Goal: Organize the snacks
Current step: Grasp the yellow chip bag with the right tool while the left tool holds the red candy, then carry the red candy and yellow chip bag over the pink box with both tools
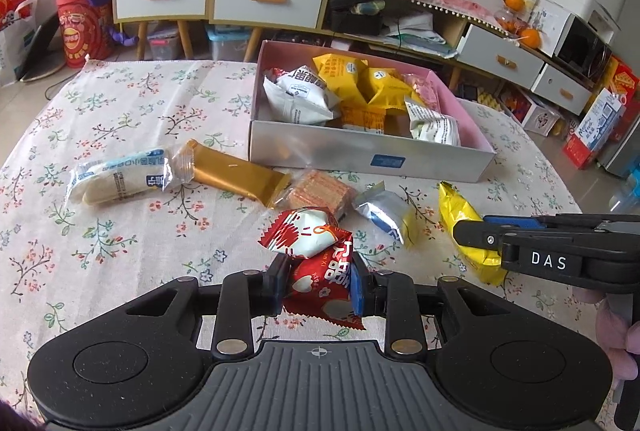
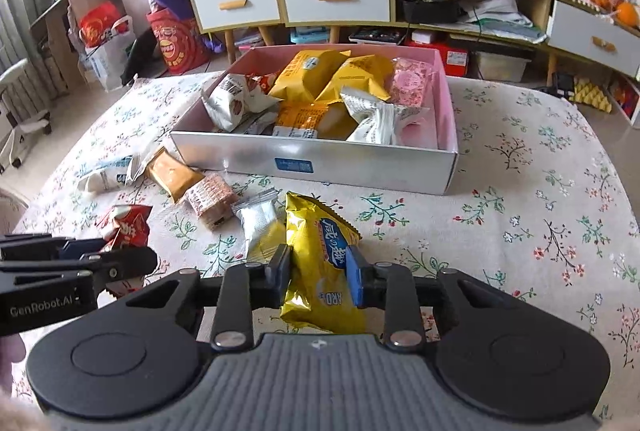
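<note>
1. The left gripper (image 1: 320, 285) was clamped on a red packet (image 1: 326, 289), its pads pressing both sides. A second red and white packet (image 1: 304, 237) lay just beyond, touching the first.
2. The right gripper (image 2: 320, 277) was clamped on a yellow packet (image 2: 320, 263). The long axis of this packet ran along the fingers, pointing away toward the box (image 2: 320, 163).
3. The box stood straight ahead of the right gripper, with its silver front wall toward it. From the left gripper the box (image 1: 360, 151) lay ahead and a little to the right. I judged the right hand the nearer one, so its packet would probably go in first, lifted over the front wall.
4. Loose on the tablecloth (image 1: 120, 231) between grippers and box were a silver packet (image 1: 386, 211), a cracker packet (image 1: 322, 191), a gold bar (image 1: 236, 171) and a white packet (image 1: 120, 179).
5. The left view showed that the red packet was held; in the right view this grip was hidden behind the left gripper's side. Only the right view showed the free pink floor at the right end of the box.
</note>
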Motion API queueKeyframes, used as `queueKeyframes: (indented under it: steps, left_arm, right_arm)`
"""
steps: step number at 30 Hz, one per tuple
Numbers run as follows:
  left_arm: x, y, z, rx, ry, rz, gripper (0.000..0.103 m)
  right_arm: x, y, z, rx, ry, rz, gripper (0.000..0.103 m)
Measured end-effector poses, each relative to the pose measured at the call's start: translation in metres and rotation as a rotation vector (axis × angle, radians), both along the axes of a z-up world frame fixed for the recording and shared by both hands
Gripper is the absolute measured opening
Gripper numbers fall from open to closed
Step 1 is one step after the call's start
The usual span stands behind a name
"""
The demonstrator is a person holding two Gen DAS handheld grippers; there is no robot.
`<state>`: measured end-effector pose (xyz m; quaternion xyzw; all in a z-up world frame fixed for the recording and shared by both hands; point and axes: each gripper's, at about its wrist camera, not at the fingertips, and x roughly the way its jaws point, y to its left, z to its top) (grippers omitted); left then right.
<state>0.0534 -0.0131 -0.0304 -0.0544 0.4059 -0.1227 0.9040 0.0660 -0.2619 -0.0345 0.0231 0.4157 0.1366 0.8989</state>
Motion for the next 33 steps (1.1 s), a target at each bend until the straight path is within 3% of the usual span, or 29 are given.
queueKeyframes:
  steps: [2,5,7,11,15,16,17,22,33]
  left_arm:
    - [0.0,0.0,-0.001,0.002,0.003,-0.003,0.028]
    - [0.002,-0.001,-0.004,0.009,0.012,-0.007,0.028]
    - [0.003,-0.002,-0.005,0.012,0.018,-0.009,0.028]
    - [0.004,-0.002,-0.008,0.019,0.025,-0.014,0.028]
    - [0.004,-0.005,-0.01,0.026,0.033,-0.02,0.028]
    - [0.004,-0.005,-0.01,0.028,0.033,-0.021,0.028]
    - [0.004,-0.006,-0.01,0.03,0.033,-0.023,0.028]
    - [0.002,-0.009,-0.008,0.036,0.03,-0.034,0.028]
    - [0.009,-0.007,0.007,-0.009,-0.009,-0.051,0.028]
  right_arm:
    - [0.001,0.0,-0.002,0.006,0.004,-0.001,0.028]
    - [0.002,0.003,-0.008,-0.024,0.008,-0.012,0.038]
    - [0.004,0.007,-0.013,-0.065,0.011,-0.006,0.054]
    - [0.01,0.009,-0.022,-0.098,0.032,0.005,0.061]
    - [0.009,0.016,-0.027,-0.145,0.024,0.03,0.059]
    - [0.008,0.016,-0.025,-0.139,0.025,0.043,0.05]
    - [0.007,0.017,-0.024,-0.134,0.028,0.046,0.048]
    - [0.002,0.018,-0.021,-0.146,0.032,0.06,0.046]
    - [0.007,-0.012,0.01,0.03,-0.006,-0.02,0.046]
